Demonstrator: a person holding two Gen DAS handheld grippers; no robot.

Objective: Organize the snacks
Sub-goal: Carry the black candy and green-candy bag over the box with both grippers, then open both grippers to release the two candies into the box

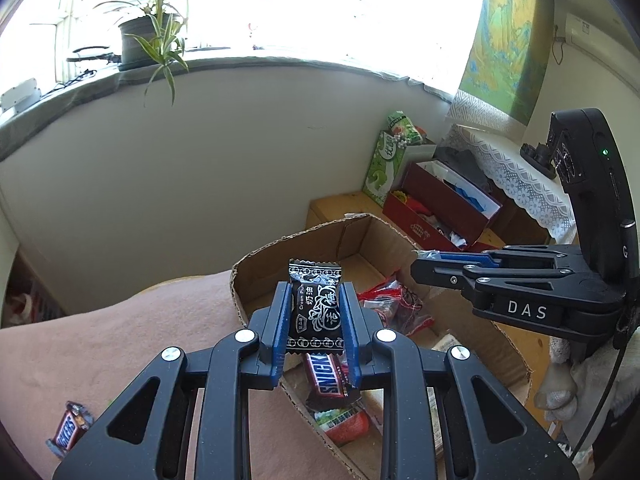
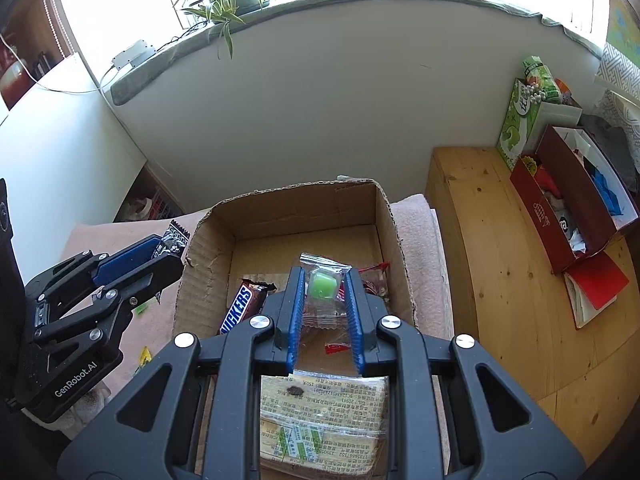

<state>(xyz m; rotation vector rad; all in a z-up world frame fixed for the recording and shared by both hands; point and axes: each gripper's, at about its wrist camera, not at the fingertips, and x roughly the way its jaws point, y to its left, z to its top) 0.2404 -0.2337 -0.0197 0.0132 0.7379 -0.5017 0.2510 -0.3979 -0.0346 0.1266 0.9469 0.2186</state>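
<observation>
My left gripper (image 1: 314, 286) is shut on a black candy packet (image 1: 316, 312) and holds it above the near left rim of the open cardboard box (image 1: 256, 264). It shows from the side in the right wrist view (image 2: 168, 250). My right gripper (image 2: 325, 276) is shut on a clear packet with a green candy (image 2: 323, 286), held over the box (image 2: 280, 208) interior. In the box lie a Snickers bar (image 2: 240, 306), red-wrapped snacks (image 2: 374, 278) and a flat yellow printed pack (image 2: 324, 416). Another Snickers bar (image 1: 70, 428) lies outside on the pink cloth.
The box sits on a pink cloth (image 1: 140, 328) beside a wooden table (image 2: 500, 280). A red box (image 2: 568, 208) of odds and ends, a green carton (image 2: 520, 120) and a red notebook (image 2: 596, 288) stand on the table. A windowsill with a potted plant (image 1: 152, 36) runs behind.
</observation>
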